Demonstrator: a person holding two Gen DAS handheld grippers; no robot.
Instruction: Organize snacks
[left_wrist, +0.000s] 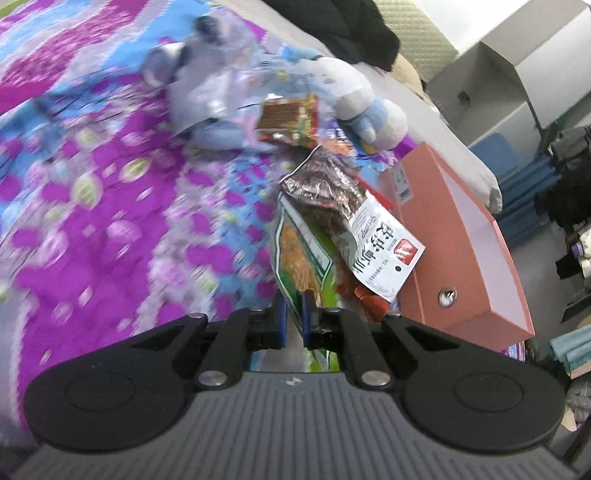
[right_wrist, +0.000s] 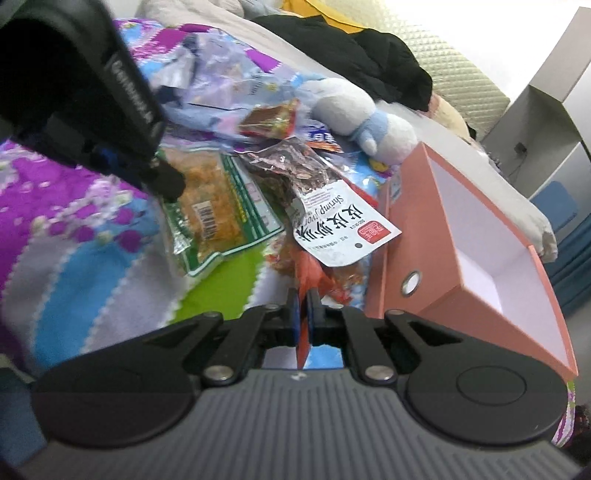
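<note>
Left wrist view: the left gripper (left_wrist: 294, 308) pinches the edge of a green snack packet (left_wrist: 301, 254), which rises just ahead of its fingers. A white shrimp snack bag (left_wrist: 373, 236) lies just beyond it to the right, touching the open pink box (left_wrist: 476, 266) farther right.

Right wrist view: the right gripper (right_wrist: 303, 314) clamps a red snack wrapper (right_wrist: 308, 273). The pink box (right_wrist: 461, 236) sits to its right, the green packet (right_wrist: 221, 206) ahead left under the left gripper (right_wrist: 162, 177).
</note>
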